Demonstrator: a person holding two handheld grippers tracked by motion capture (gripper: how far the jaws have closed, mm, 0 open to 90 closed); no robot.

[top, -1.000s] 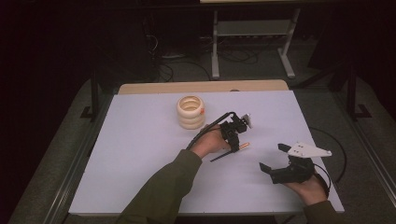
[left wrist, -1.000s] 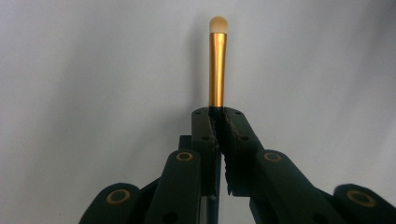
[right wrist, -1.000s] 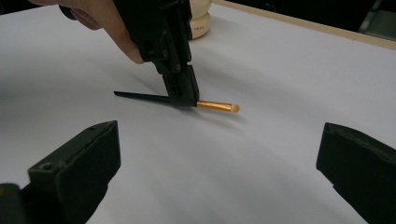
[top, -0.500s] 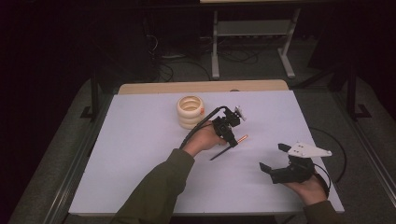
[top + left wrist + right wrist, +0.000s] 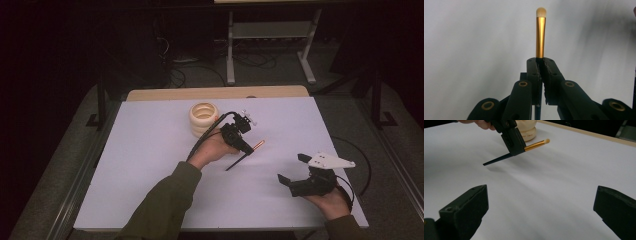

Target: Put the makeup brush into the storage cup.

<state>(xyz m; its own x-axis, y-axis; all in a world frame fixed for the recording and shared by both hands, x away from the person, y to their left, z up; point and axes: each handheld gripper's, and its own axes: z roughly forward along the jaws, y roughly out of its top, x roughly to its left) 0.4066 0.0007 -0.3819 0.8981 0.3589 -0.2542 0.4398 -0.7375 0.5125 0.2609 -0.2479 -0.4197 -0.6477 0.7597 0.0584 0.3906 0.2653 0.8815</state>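
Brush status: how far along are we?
Done: the left gripper has the brush clamped mid-handle, lifted off the table. In hand: carrying it beside the cream ribbed holder. Left: presumably setting it in the holder. The right gripper waits open.

Table (image 5: 150, 165): white top, pale wooden strip (image 5: 215, 93) along its far edge.
Floor beyond: grey metal stand (image 5: 270, 36), dark cables (image 5: 252, 61) at its foot.
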